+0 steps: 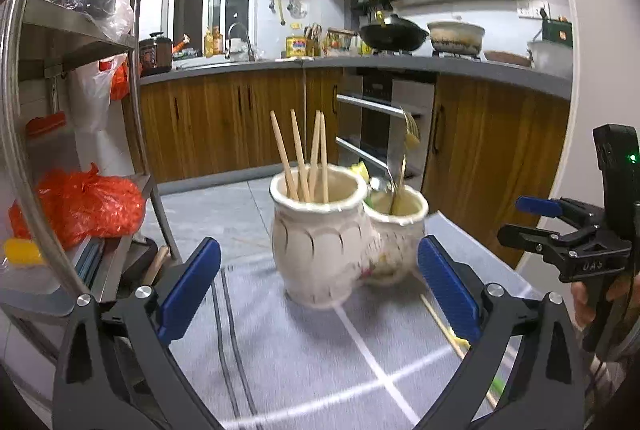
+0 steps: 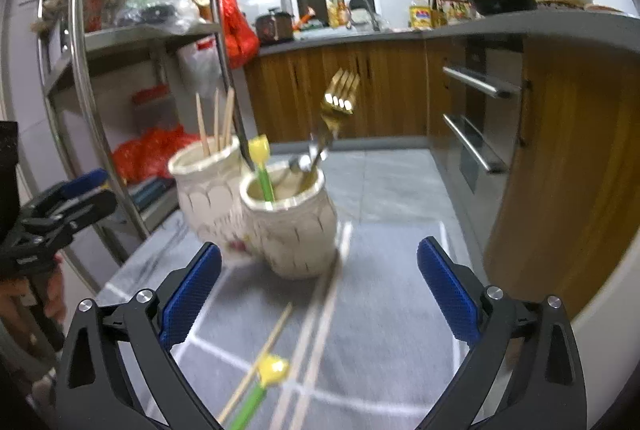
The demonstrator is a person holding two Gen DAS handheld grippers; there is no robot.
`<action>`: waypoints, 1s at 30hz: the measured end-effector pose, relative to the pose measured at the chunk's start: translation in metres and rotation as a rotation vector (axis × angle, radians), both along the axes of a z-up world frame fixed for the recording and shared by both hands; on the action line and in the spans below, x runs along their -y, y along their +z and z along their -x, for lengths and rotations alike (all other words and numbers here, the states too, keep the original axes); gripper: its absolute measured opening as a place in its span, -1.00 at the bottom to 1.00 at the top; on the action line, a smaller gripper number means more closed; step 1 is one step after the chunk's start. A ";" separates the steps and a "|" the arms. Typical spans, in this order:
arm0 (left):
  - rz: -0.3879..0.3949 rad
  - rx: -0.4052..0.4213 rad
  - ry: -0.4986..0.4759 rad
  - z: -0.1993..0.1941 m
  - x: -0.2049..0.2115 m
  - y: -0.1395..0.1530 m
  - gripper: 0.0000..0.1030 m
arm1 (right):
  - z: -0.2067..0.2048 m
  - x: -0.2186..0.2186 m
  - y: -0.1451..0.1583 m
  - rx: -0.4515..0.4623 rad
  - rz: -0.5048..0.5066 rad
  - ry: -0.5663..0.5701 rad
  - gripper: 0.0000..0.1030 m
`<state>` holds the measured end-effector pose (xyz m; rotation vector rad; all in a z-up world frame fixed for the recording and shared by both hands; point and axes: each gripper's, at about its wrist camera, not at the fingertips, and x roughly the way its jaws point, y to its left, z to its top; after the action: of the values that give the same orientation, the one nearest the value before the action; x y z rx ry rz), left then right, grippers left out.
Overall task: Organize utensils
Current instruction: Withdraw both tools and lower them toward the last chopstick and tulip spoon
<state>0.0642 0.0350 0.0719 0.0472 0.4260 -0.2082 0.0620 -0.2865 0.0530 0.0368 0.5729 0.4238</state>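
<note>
We hold both the left hand-held gripper [image 1: 319, 286] and right hand-held gripper [image 2: 319, 288] wide and empty. Chopsticks [image 1: 304, 155] fill the larger jar [image 1: 320, 242]; one chopstick [image 2: 260, 354] and a green-handled utensil [image 2: 260, 390] lie on the desk [image 2: 380, 330] at 6 o'clock, unsorted.

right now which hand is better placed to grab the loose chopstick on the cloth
Right. The chopstick lies just ahead of the right gripper, between its open jaws, beside a green pen. The left gripper faces the two jars, with the chopstick off by its right finger.
</note>
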 end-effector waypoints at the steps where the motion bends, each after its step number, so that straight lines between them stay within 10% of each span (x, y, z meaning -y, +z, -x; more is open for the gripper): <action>1: -0.003 -0.012 0.001 0.003 0.000 -0.002 0.89 | 0.004 0.001 -0.004 -0.016 0.010 -0.004 0.90; 20: -0.012 -0.264 0.017 0.034 0.013 -0.067 0.89 | 0.043 -0.024 -0.064 -0.264 0.166 -0.013 0.84; 30: -0.003 -0.263 0.015 0.032 0.015 -0.064 0.89 | 0.043 -0.046 -0.066 -0.340 0.144 0.086 -0.38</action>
<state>0.0324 0.0199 0.0076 0.0192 0.6881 -0.1992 0.0194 -0.2401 -0.0126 -0.0555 0.9409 0.4624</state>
